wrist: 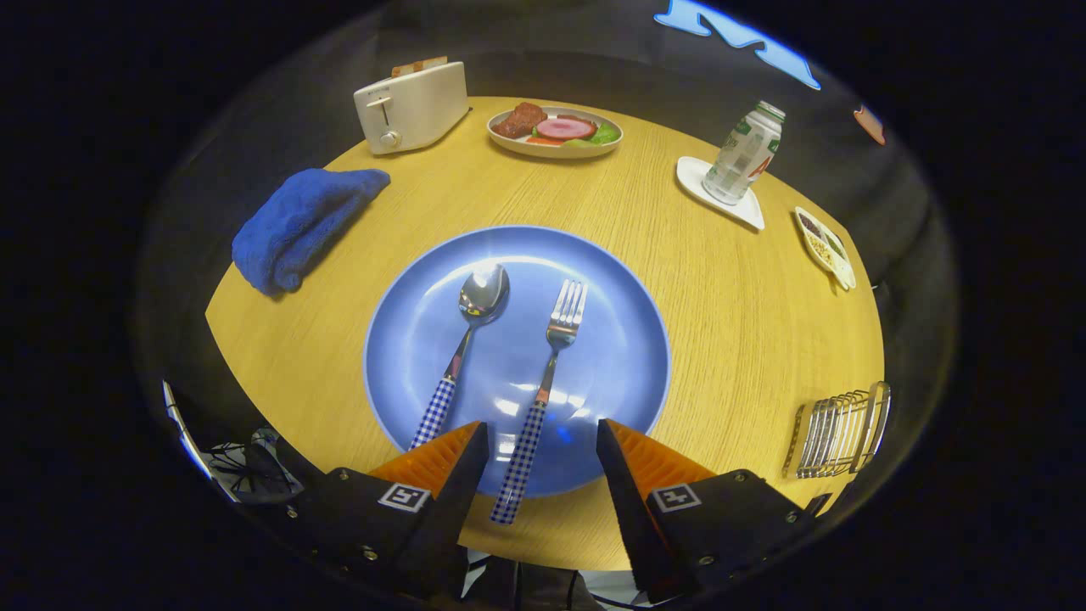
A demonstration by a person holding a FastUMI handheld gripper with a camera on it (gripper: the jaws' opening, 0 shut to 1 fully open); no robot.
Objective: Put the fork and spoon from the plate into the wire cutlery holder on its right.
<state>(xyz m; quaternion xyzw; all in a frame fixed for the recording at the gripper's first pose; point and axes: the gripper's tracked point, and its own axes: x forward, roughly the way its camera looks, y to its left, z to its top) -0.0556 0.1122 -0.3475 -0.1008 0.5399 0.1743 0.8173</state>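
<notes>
A blue plate [619, 356] lies on the round wooden table [730, 297], just ahead of my fingers. On it lie a spoon [465, 344] and a fork [547, 373], side by side, both with blue-and-white checked handles. The fork's handle reaches over the plate's near rim and lies between my fingers. The spoon's handle ends beside the left finger. My gripper [541, 433] is open and holds nothing. The wire cutlery holder [840, 431] stands to the right of the plate, near the table's edge.
A folded blue towel [297, 225] lies left of the plate. At the back stand a white toaster [411, 106] and a dish of food [556, 131]. A bottle [745, 153] on a white coaster and a small snack dish [825, 246] sit at the right.
</notes>
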